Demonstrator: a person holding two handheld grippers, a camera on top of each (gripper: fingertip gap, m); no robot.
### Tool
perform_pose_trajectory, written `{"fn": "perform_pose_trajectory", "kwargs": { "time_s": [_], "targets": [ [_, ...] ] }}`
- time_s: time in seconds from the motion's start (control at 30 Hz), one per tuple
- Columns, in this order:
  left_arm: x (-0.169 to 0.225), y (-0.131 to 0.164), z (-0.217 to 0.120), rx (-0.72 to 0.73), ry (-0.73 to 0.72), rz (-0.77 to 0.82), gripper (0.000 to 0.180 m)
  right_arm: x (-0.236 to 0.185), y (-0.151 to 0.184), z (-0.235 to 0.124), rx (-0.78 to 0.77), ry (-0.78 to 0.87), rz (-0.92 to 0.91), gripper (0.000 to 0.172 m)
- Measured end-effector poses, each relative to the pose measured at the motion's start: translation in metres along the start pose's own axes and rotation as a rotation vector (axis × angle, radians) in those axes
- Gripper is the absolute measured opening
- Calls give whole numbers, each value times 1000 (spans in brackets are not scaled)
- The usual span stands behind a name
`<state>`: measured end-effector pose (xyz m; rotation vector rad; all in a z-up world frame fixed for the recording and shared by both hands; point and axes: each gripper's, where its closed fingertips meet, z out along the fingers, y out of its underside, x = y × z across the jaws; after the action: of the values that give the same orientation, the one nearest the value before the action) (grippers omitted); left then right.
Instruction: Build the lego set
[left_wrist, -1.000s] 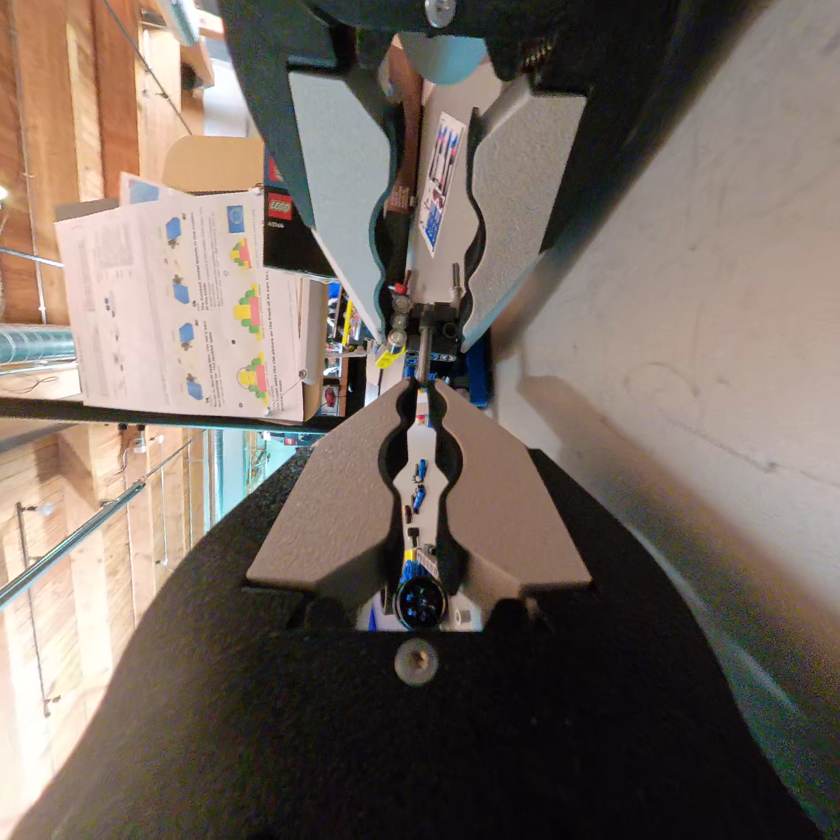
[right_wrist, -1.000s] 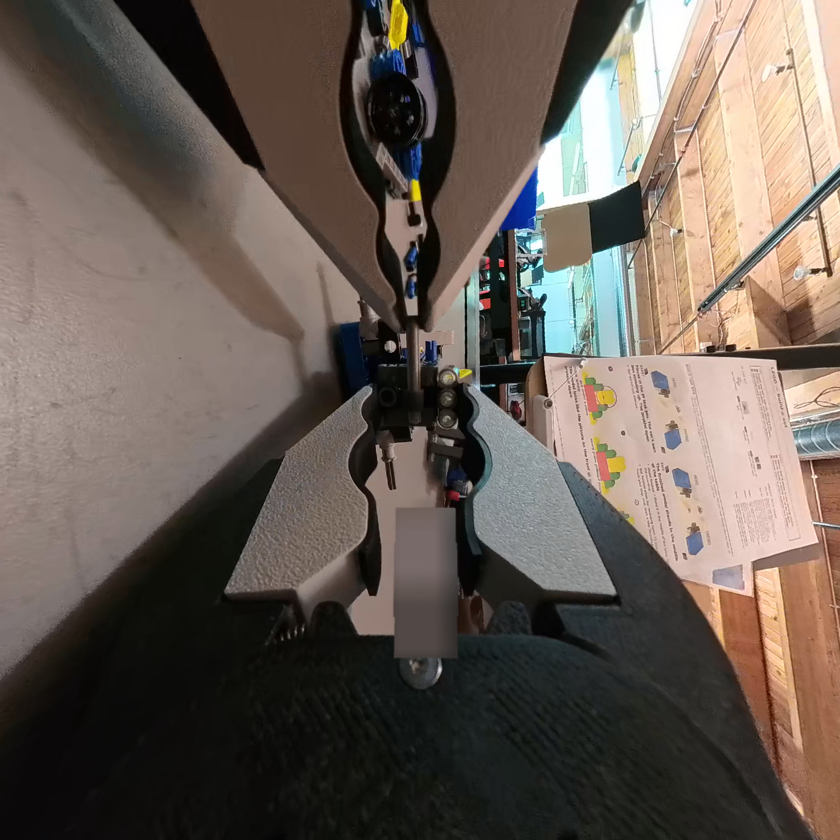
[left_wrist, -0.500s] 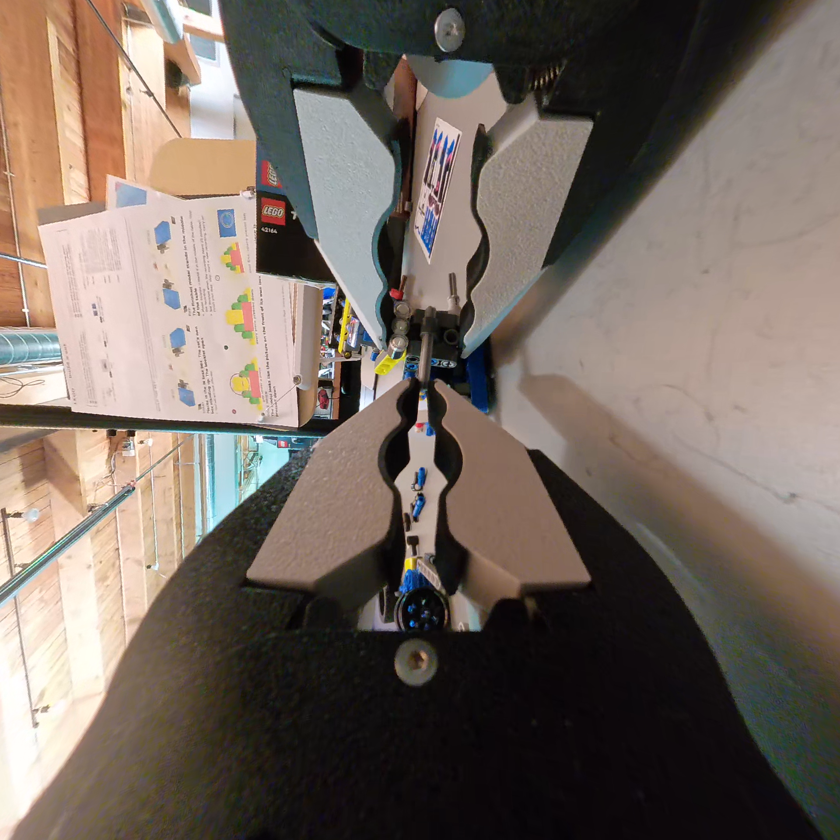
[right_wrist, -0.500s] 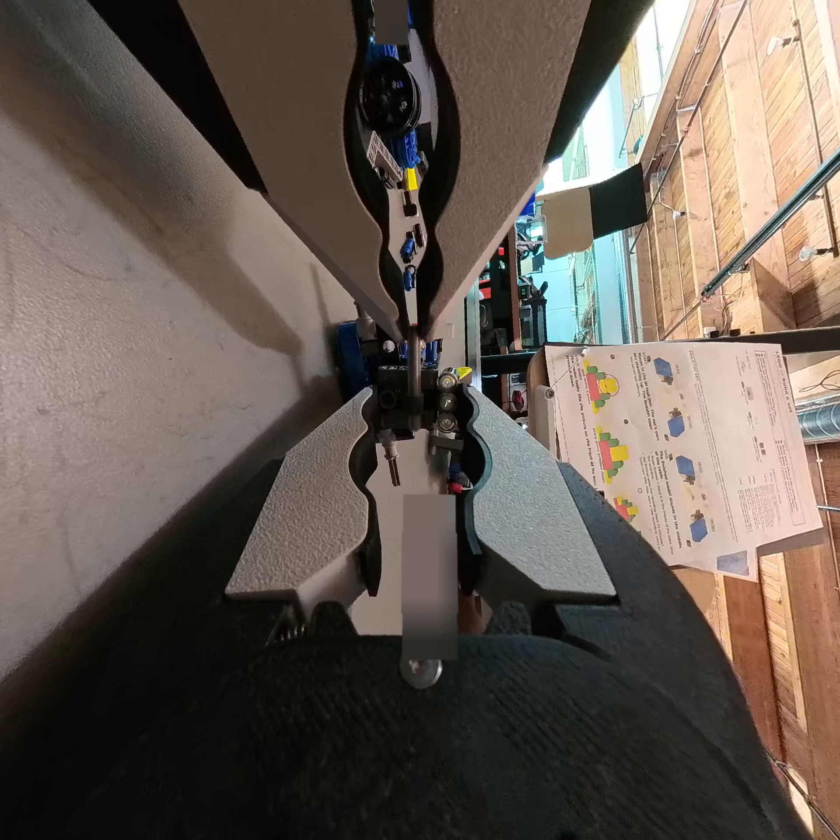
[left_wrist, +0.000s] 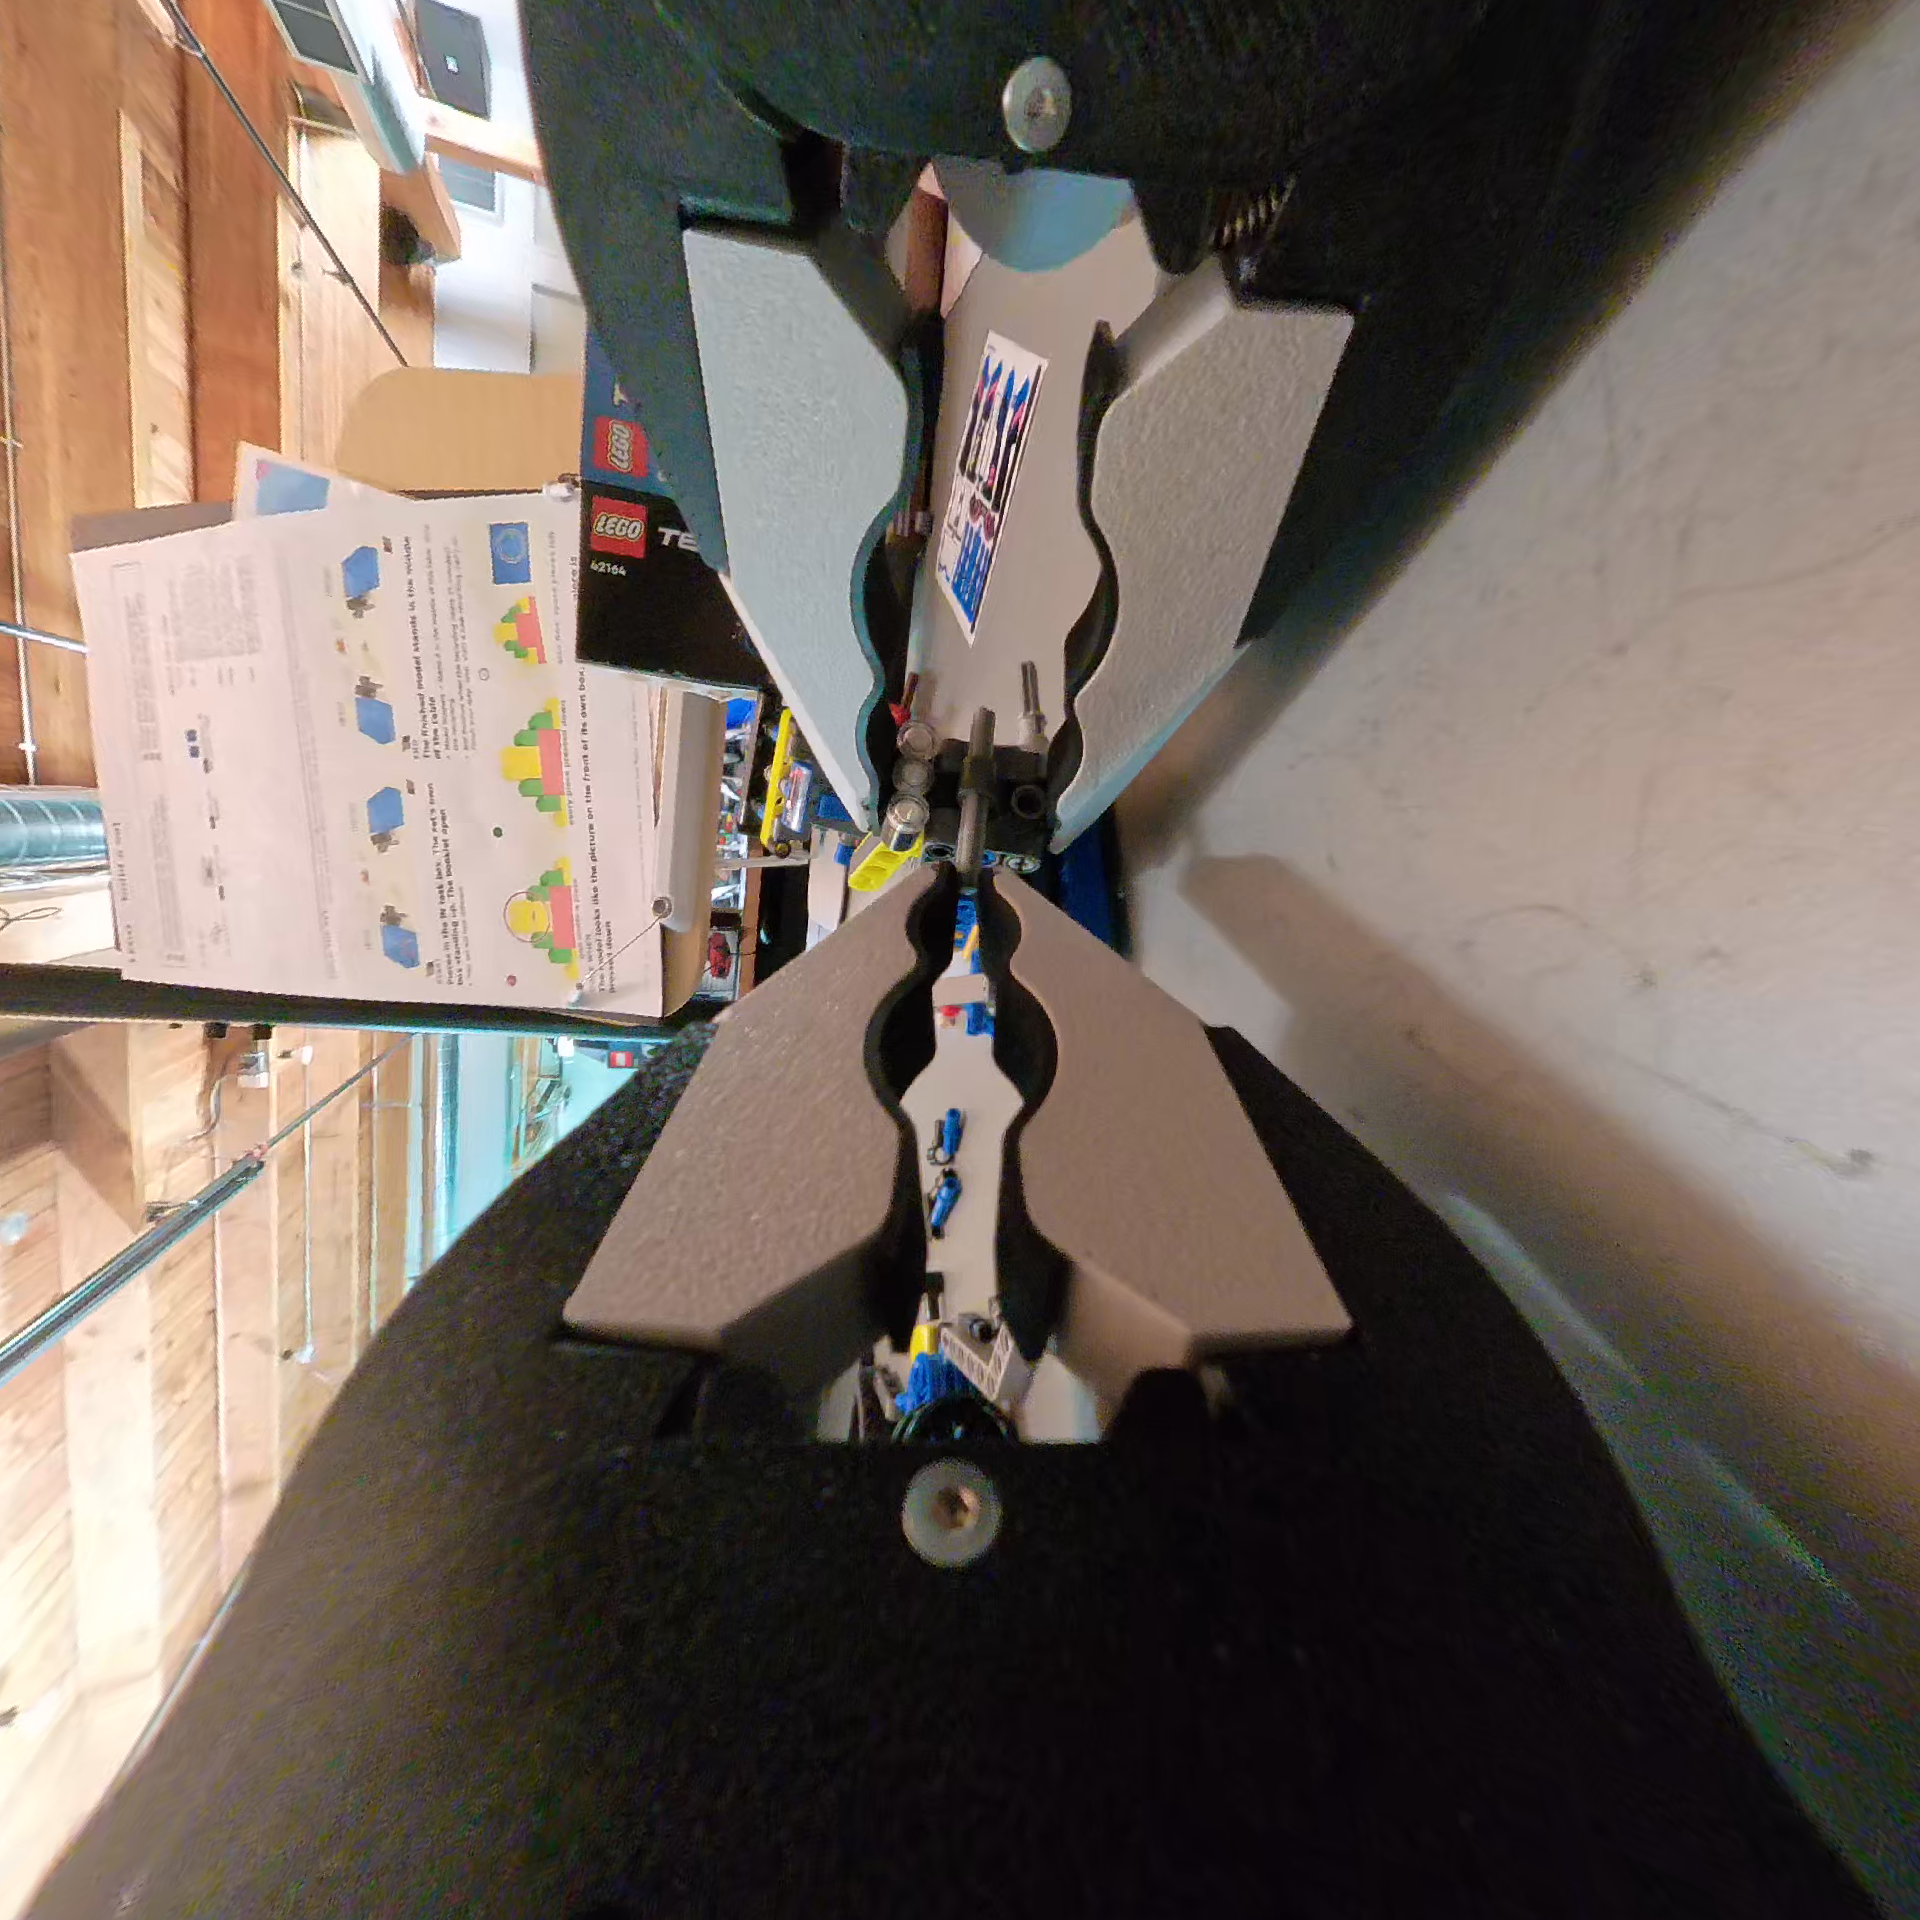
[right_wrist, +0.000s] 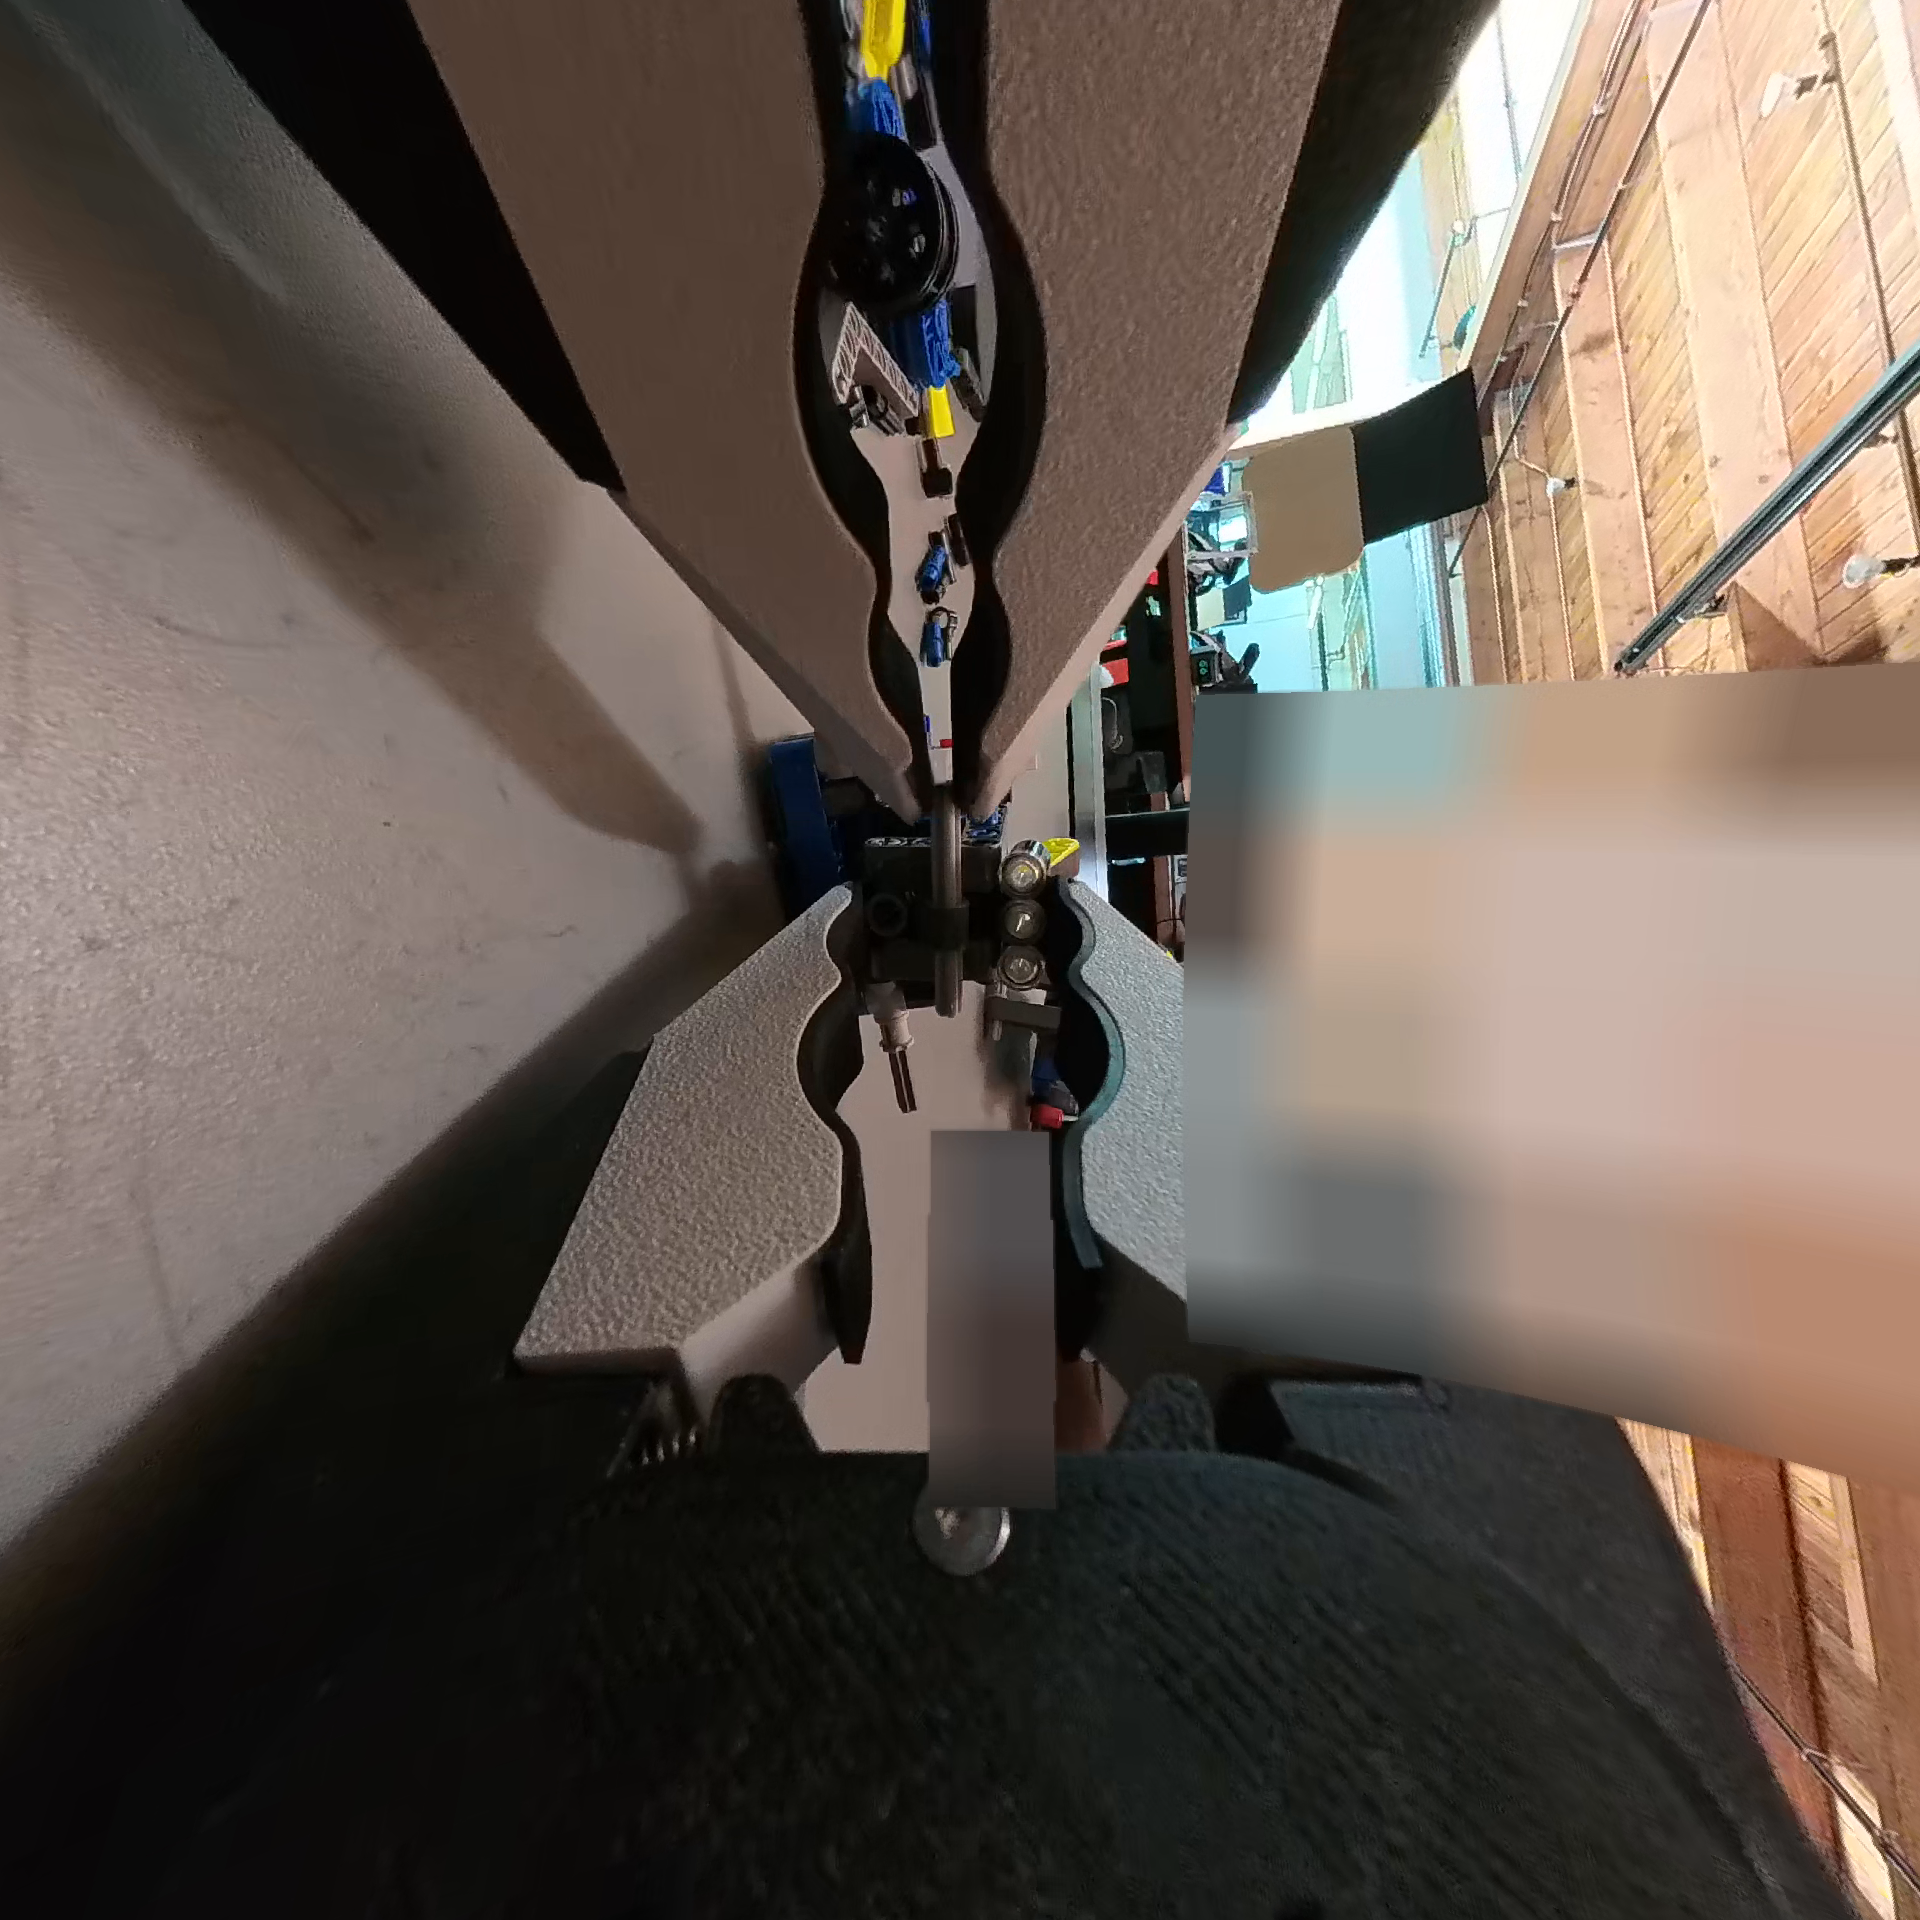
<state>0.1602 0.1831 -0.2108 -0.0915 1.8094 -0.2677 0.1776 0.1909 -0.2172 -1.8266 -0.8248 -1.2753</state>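
- Two hand-held grippers meet nose to nose over a pale bench (left_wrist: 1558, 727), both views turned on their side.
- The left gripper (left_wrist: 964, 883) has its jaws nearly closed, the tips pinching the end of a thin dark grey axle (left_wrist: 975, 795) that runs toward 12 o'clock in the left wrist view.
- That axle passes through a small black brick assembly (left_wrist: 1013, 795), which sits between the tips of the right gripper (right_wrist: 961, 935).
- The right gripper's jaws stand at a middling width and clamp the assembly from both sides, its grey fingers (right_wrist: 748, 1091) pressed against the flanks.
- Three clear round studs (right_wrist: 1020, 920) line the assembly's edge at 3 o'clock in the right wrist view; a yellow piece (left_wrist: 883, 857) shows beside them at 8 o'clock of the block in the left wrist view.
- A blue part (right_wrist: 800, 821) lies on the bench just behind the assembly, at 9 o'clock of it in the right wrist view.
- Loose small blue and black pieces (left_wrist: 943, 1164) lie scattered on the bench between the left gripper's fingers, with a black wheel (right_wrist: 883, 239) farther back.
- A sticker sheet (left_wrist: 992, 478) lies flat on the bench at 12 o'clock in the left wrist view.
- A printed instruction sheet (left_wrist: 364, 748) hangs on a cardboard box (left_wrist: 468, 426) at 9 o'clock, before wooden walls (left_wrist: 104, 260).
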Motion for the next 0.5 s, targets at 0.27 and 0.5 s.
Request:
{"fn": "perform_pose_trajectory", "kwargs": {
  "time_s": [0.27,0.5],
  "targets": [
    [1,13,-7,55,18,-15,1,3,-3,-7,91,-29,44,42],
    [1,24,-18,96,-15,-1,1,5,-12,-23,228,-142,301,28]
  ]
}}
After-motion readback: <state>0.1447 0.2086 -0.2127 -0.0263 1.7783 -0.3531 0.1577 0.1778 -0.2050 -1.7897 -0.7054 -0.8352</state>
